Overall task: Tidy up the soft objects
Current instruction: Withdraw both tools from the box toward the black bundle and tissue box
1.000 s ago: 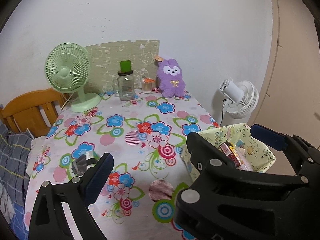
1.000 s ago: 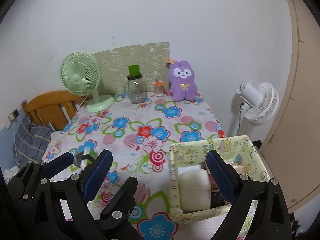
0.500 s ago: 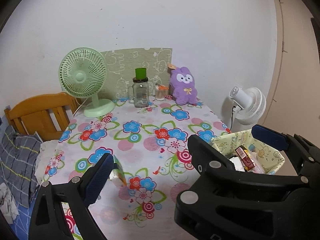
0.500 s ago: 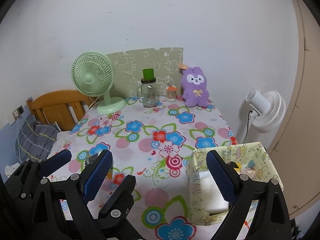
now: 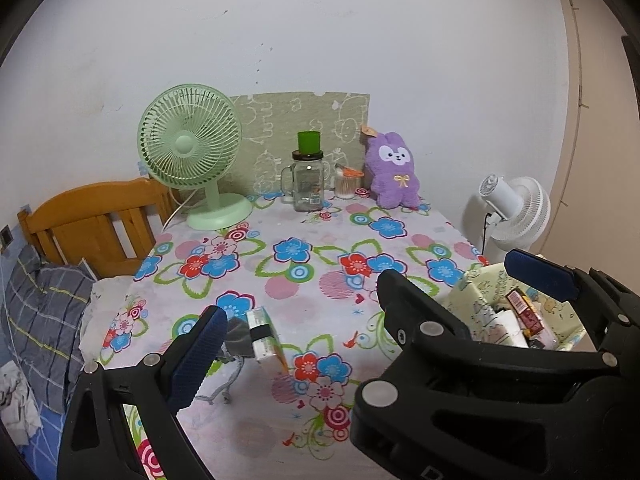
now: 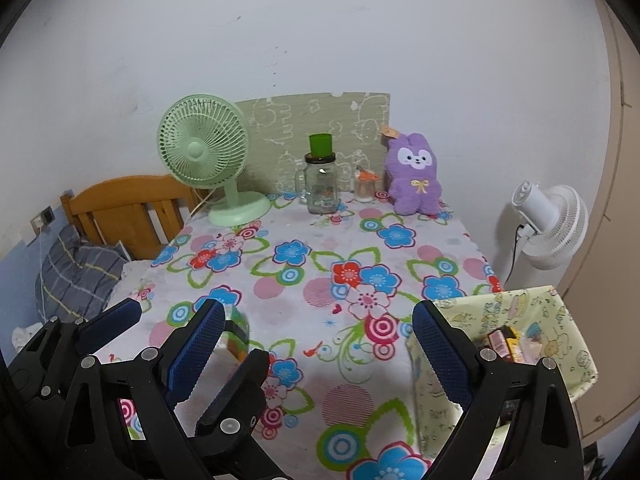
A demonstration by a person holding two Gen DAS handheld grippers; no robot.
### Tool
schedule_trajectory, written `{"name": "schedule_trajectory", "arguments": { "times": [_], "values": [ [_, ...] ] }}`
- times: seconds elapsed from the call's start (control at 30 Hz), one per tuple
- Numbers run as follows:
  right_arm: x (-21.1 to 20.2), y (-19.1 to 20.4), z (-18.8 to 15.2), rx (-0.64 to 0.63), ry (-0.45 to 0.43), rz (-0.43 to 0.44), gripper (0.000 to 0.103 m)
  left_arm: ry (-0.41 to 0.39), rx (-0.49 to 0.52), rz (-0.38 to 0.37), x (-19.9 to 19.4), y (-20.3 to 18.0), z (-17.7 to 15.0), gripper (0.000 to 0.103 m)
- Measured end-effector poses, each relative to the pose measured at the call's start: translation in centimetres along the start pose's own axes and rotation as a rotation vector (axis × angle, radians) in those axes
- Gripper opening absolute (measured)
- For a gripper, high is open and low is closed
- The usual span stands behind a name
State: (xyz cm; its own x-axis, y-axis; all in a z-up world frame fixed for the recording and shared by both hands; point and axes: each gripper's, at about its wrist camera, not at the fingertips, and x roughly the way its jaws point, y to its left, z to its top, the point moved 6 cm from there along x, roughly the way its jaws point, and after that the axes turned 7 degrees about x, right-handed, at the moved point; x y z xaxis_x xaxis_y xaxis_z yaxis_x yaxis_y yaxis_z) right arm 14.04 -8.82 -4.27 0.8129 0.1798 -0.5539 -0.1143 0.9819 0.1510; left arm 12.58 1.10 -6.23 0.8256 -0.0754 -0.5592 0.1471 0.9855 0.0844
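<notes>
A glossy tabletop (image 6: 320,248) covered in a floral oilcloth of blue, red and pink blooms fills both views. At its far edge, against the wall, sits the purple plush bunny (image 6: 414,176), fuzzy and squat with long ears, a white face and a small yellow bow; a paper tag hangs off 1 ear. Just beside it stand a small clear pot with an orange lid (image 6: 365,186), a ribbed glass mug jar (image 6: 320,190) topped by a translucent green cup (image 6: 320,145), and a mint-green plastic desk fan (image 6: 204,156) with a round wire-style grille. Near the front edge lies a small green and white tissue pack (image 5: 266,334), boxy and soft-sided, touching a crumpled grey cloth with a cord (image 5: 236,344). At the right front corner stands a pale yellow fabric basket (image 6: 556,328), cartoon-printed with floppy walls, holding assorted packets. The left gripper (image 5: 360,312) hangs above the front of the tabletop, its fingers (image 5: 200,352) faced with blue ridged rubber pads and spread wide, holding nothing; the tissue pack and cloth lie just beyond its left finger. The right gripper (image 6: 320,354) also has its fingers spread wide and empty, the right one in front of the basket's near wall. A white floor fan (image 6: 552,226) stands off the tabletop to the right, and a wooden headboard (image 6: 128,208) to the left
</notes>
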Motion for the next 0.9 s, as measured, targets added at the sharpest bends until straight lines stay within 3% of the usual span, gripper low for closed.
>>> {"name": "schedule_trajectory", "arguments": {
  "times": [0.43, 0.9],
  "values": [
    [3.3, 1.6, -1.3, -0.017, 0.036, 0.002, 0.097, 0.033, -0.036, 0.027, 2.5, 2.2, -1.8, 0.098],
    [7.6, 3.5, -4.4, -0.024, 0.128, 0.037, 0.096, 0.131, -0.068, 0.025, 5.6, 4.2, -5.3, 0.097]
  ]
}}
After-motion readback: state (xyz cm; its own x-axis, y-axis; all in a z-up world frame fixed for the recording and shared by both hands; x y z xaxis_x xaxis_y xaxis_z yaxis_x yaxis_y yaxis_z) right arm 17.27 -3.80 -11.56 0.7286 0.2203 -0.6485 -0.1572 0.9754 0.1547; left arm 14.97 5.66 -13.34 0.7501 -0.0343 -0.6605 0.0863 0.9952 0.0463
